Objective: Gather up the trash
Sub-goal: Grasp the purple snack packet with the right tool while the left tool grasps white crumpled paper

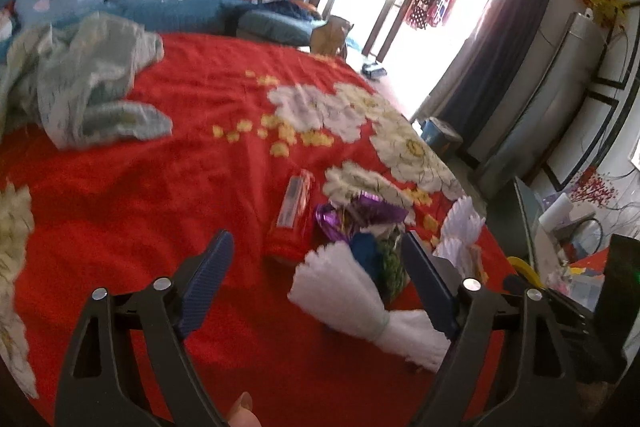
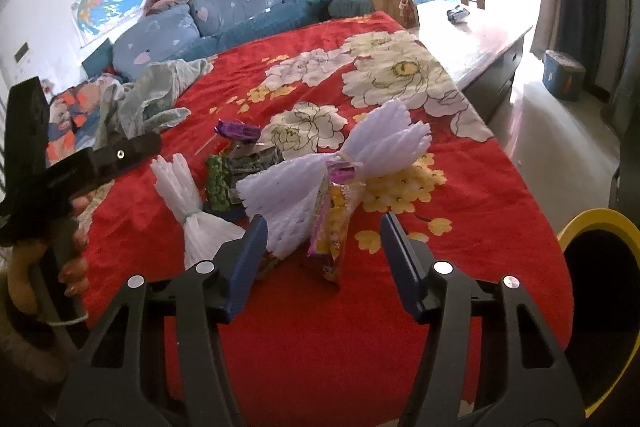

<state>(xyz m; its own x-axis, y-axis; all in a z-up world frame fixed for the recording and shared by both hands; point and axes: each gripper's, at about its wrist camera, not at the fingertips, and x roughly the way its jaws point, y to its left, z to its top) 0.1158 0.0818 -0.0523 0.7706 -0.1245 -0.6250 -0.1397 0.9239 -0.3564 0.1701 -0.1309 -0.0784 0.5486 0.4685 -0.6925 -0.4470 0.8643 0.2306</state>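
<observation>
Reaching over a red blanket, both grippers stand empty. The left gripper gapes wide around a white foam net; its jaws don't touch it. The right gripper is about half open, just short of a second foam net and a yellow snack bag. Beyond lie purple and green wrappers, then a crumpled cloth. A yellow-rimmed bin sits at right. Best to centre each net's tied waist between the pads before closing.
</observation>
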